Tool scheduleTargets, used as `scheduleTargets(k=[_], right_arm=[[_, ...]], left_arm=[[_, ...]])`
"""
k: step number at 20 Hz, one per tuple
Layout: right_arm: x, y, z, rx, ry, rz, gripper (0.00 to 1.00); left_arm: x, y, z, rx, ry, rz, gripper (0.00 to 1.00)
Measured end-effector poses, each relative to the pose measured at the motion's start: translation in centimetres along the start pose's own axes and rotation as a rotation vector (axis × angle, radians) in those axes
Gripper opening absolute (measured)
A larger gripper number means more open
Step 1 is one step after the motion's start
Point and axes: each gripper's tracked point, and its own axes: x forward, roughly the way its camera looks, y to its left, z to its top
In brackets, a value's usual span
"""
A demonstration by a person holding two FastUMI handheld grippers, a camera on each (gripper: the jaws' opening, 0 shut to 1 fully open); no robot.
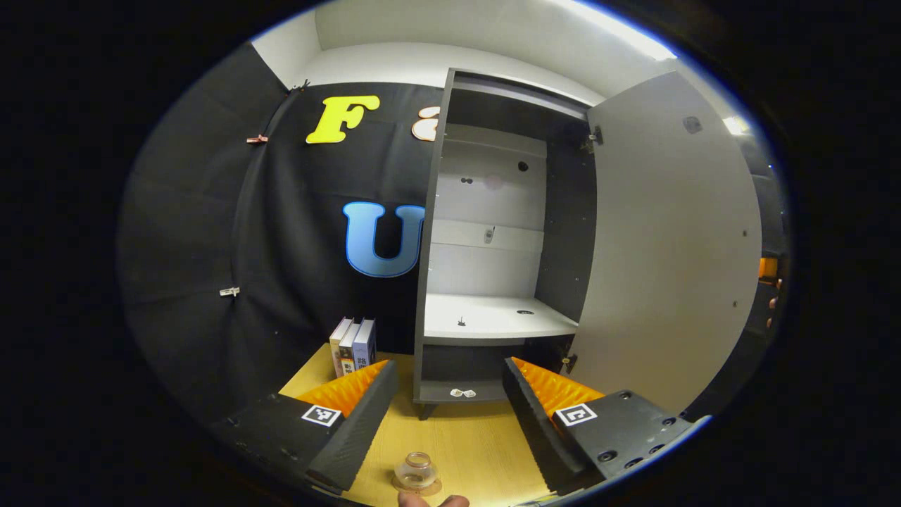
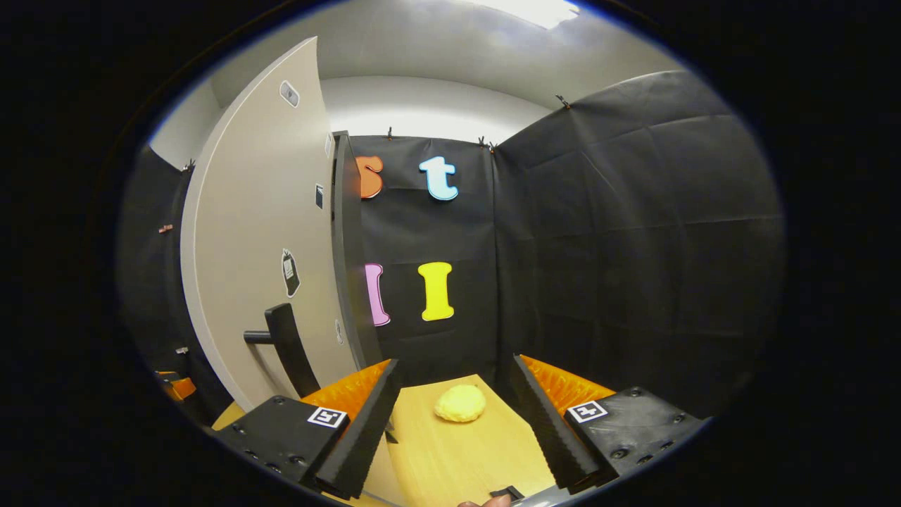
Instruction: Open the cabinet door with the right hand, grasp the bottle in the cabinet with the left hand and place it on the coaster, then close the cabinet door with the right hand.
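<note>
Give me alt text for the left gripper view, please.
A small clear bottle stands on a coaster on the wooden table, between the open left gripper's fingers. Beyond, the cabinet stands open, door swung right, beside some books.

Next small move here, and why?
Probably swing the right tongs left toward the door handle to start closing. The bottle sits on the coaster, the left tongs stand open and do not touch it, the cabinet shelf is bare, and the door stands wide open.
</note>
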Motion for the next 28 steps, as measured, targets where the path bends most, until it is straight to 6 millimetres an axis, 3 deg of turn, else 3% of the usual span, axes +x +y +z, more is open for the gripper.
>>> scheduleTargets(k=[5,9,15,23,28], right_arm=[[0.3,1.6,-1.1,0.013,0.035,0.056,0.98],[0.0,2.3,-1.2,-0.002,0.032,0.063,0.97],[-0.4,3.4,-1.4,0.003,0.042,0.059,0.96],[-3.2,9.0,-2.5,0.026,0.051,0.064,0.96],[-3.5,13.3,-3.7,0.069,0.071,0.099,0.96]], left_arm=[[-0.7,0.2,3.3,0.072,-0.056,0.017,0.92],[-0.6,-0.4,3.5,0.053,-0.052,-0.009,0.92],[-0.9,0.8,3.2,0.052,-0.042,-0.021,0.95],[-1.0,3.7,2.8,0.027,-0.025,-0.038,0.95],[-1.3,5.6,2.8,0.017,-0.029,-0.038,0.95]])
